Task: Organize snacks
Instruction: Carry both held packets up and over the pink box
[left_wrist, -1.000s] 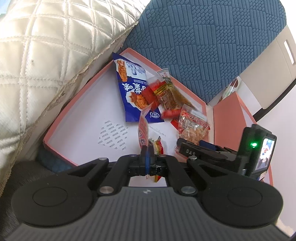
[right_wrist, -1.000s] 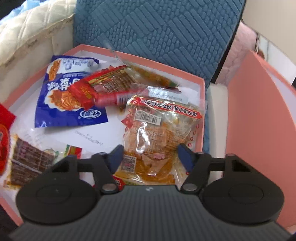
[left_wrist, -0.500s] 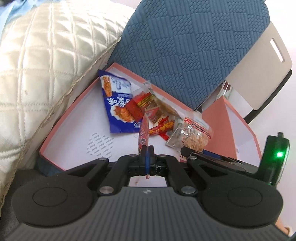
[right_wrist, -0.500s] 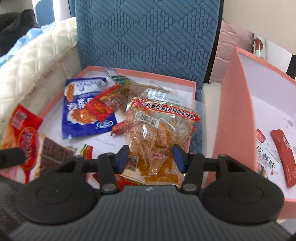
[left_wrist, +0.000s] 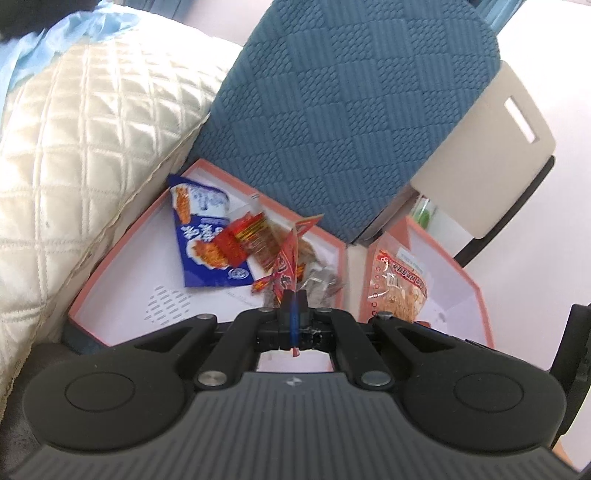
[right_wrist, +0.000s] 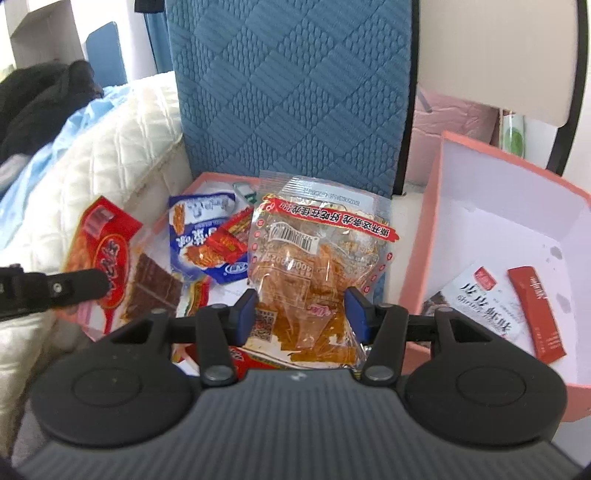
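Note:
My left gripper (left_wrist: 293, 306) is shut on a red snack packet (left_wrist: 290, 258), seen edge-on and lifted above the shallow pink tray (left_wrist: 122, 254). In the right wrist view that red packet (right_wrist: 107, 254) hangs at the left, with brown pieces showing through its clear part. My right gripper (right_wrist: 301, 314) is shut on a clear packet of orange strips (right_wrist: 317, 258), held up between the tray and the deep pink box (right_wrist: 424, 240). The same packet (left_wrist: 400, 284) shows in the left wrist view. A blue packet (left_wrist: 207, 243) and a small red packet (left_wrist: 240, 240) lie in the tray.
A white sachet (right_wrist: 476, 295) and a red stick pack (right_wrist: 535, 310) lie in the deep box. A blue quilted chair back (left_wrist: 351, 110) stands behind the tray. A cream quilted cushion (left_wrist: 92, 166) borders it on the left, with dark clothing (right_wrist: 37, 99) beyond.
Both grippers have risen, each with its packet. The clear packet has come up off the tray and shifted toward the deep box, whose inside now shows.

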